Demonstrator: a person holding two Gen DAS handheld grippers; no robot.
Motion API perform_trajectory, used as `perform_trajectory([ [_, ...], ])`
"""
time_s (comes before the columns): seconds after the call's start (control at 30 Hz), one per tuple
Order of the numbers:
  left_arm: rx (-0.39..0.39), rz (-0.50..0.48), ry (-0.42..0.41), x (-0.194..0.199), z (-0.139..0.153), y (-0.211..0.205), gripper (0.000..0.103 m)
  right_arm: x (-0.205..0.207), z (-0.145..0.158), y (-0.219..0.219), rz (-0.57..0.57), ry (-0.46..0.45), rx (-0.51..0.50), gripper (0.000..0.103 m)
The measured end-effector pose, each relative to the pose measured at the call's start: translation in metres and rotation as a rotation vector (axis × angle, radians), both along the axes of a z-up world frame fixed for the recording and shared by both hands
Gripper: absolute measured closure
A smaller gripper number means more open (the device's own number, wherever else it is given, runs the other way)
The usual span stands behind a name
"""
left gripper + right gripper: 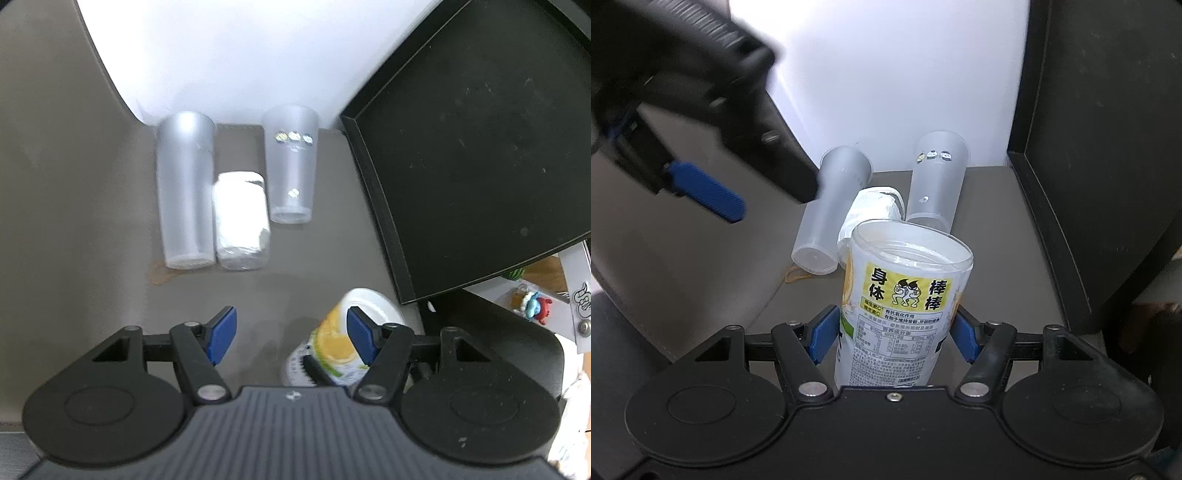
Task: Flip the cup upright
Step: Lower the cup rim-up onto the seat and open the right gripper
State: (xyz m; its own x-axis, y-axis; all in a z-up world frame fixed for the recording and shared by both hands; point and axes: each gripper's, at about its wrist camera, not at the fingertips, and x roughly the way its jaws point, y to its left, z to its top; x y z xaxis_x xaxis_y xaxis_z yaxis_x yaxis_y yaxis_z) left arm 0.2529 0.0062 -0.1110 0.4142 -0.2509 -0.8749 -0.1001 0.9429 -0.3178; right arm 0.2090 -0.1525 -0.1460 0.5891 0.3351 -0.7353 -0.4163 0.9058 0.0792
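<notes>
At twelve o'clock we face two frosted plastic tumblers (pixel 186 192) (pixel 291 166) flanking a white wrapped roll (pixel 242 221), close together. At two o'clock a black rimmed tray (pixel 476 155) walls us off. Bare grey tabletop (pixel 74 206) opens toward nine o'clock.

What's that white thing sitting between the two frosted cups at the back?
A white wrapped bundle stands between the plain frosted cup and the dotted frosted cup, close against the plain one. The left wrist view shows it best.
</notes>
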Motion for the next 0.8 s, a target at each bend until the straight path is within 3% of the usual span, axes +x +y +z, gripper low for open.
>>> perform_trajectory([
  [0.43,-0.066,-0.034,0.069,0.012,-0.03,-0.019,0.038,-0.006,-0.004,0.01,0.036,-0.087,-0.075,0.04],
  [0.8,-0.06,-0.033,0.117,0.012,-0.044,-0.019,0.039,-0.005,-0.009,0.018,0.051,-0.052,-0.115,0.042],
])
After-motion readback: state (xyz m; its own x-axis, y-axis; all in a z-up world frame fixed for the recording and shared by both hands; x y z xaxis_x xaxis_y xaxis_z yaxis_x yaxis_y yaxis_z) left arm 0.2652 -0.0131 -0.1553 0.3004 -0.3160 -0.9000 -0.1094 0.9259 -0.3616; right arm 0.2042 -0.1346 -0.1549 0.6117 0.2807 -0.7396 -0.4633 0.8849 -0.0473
